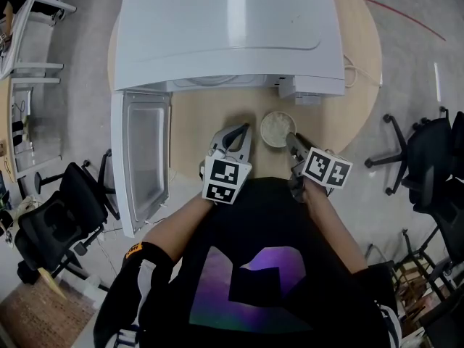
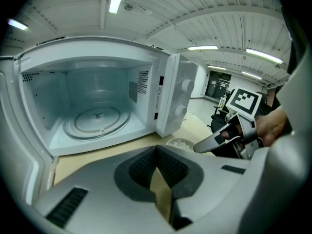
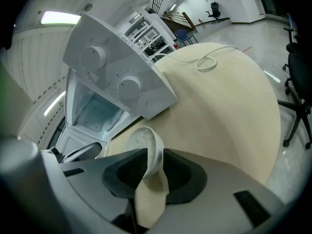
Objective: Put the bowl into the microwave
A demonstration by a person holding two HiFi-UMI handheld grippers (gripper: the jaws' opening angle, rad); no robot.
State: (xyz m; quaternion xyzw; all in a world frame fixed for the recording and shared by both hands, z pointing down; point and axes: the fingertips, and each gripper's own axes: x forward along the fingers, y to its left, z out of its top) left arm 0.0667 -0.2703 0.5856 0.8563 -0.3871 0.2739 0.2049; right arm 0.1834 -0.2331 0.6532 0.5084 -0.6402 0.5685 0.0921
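- The microwave (image 1: 225,27) is seen on a round wooden surface (image 1: 203,122), with its door (image 1: 141,162) swung fully open to the left side of the head view.
- In the left gripper view the cavity is shown with only a glass turntable (image 2: 97,121) on its floor.
- The bowl (image 1: 277,127), small and white with a pale, grainy inside, is located outside the microwave, in front of the control panel and near the front edge of the surface.
- The right gripper (image 1: 290,138) is closed on the bowl: in the right gripper view the near rim of the bowl (image 3: 144,143) is pinched between the two dark pads of that gripper (image 3: 153,155).
- Whether the bowl rests on the surface or is raised off it cannot be told.
- The left gripper (image 1: 239,129) is held just beside the bowl, to its left, in front of the open cavity; its jaws (image 2: 157,152) are closed tip to tip, with nothing between them.
- Two round knobs (image 3: 129,87) are seen on the control panel, and a white cable (image 3: 207,62) lies looped on the surface beyond it.
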